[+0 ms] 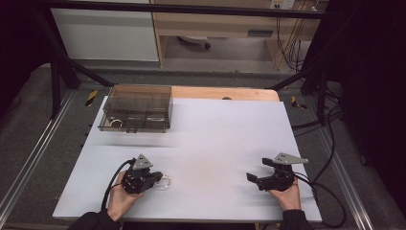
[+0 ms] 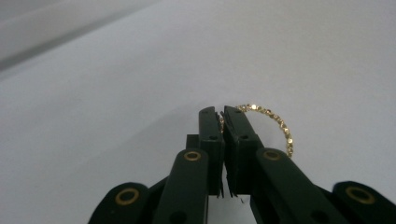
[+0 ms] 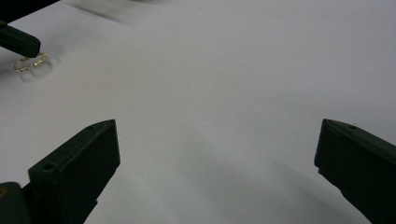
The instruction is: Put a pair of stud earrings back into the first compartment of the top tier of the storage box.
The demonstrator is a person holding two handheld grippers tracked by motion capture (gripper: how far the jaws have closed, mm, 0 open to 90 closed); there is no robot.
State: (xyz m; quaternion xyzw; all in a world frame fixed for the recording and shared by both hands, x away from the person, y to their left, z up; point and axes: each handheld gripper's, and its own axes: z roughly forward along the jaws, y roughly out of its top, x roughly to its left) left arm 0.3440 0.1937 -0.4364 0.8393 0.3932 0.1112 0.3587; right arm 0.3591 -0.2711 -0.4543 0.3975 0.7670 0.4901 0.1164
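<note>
- Left gripper [image 1: 160, 179] sits low at the near left of the white table [image 1: 215, 134], jaws pressed together on a thin gold bracelet [image 2: 275, 123] (a fine beaded chain loop, by the look of it).
- In the left gripper view the two black pads meet with the chain caught between them; the rest of the loop arcs out to the right of the jaws.
- From the high view the bracelet [image 1: 165, 182] shows as a pale ring just at the left gripper's tip, over the tabletop; whether its free side rests on the surface I cannot tell.
- The right gripper view catches the same loop [image 3: 30, 62] far off at upper left, with the left gripper's dark tip on it.
- Right gripper [image 1: 253, 176] is at the near right of the table, well apart from the bracelet, jaws spread wide with only bare table between them.
- A smoky clear box [image 1: 136, 109] with compartments stands at the far left of the table, well away from both hands.
- Each gripper is cupped in a hand coming in from the bottom edge.
</note>
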